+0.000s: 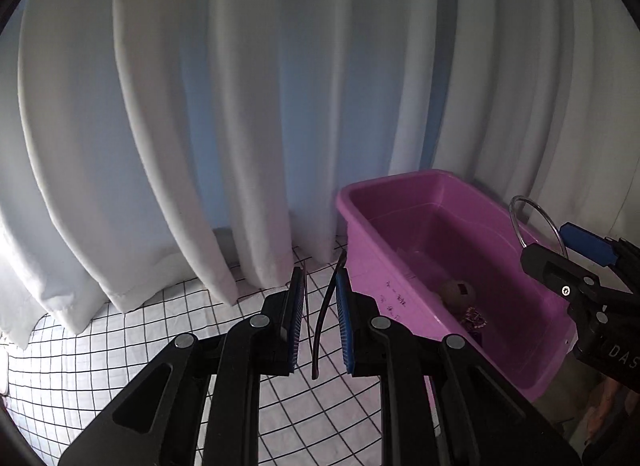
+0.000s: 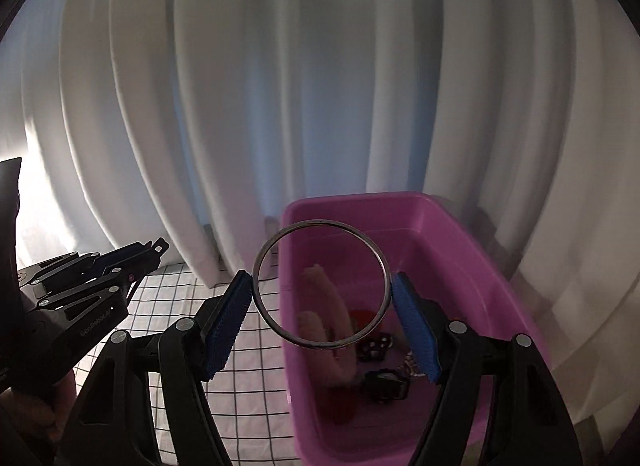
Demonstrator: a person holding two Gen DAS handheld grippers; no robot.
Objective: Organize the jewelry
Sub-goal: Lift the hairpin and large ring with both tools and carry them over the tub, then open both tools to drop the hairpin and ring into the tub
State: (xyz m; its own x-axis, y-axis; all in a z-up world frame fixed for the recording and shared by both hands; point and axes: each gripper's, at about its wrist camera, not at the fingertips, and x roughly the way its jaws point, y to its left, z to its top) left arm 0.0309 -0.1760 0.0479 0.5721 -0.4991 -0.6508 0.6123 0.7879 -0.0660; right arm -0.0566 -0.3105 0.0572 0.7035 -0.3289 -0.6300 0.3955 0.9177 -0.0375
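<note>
White curtain behind grid-cloth tabletop | pink tub (image 2: pixel 460 225) far right, holding watch (image 2: pixel 386 384) and other pieces | right gripper (image 2: pixel 322 316) clamps thin metal bangle (image 2: pixel 322 284) across its width, over tub, likely for dropping in | left gripper (image 1: pixel 318 326) nearly closed on dark thin bangle (image 1: pixel 322 322), edge-on.

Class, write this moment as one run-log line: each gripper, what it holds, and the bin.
left gripper: shut on thin dark bangle | right gripper: shut on metal bangle | purple bin: holds other jewelry
</note>
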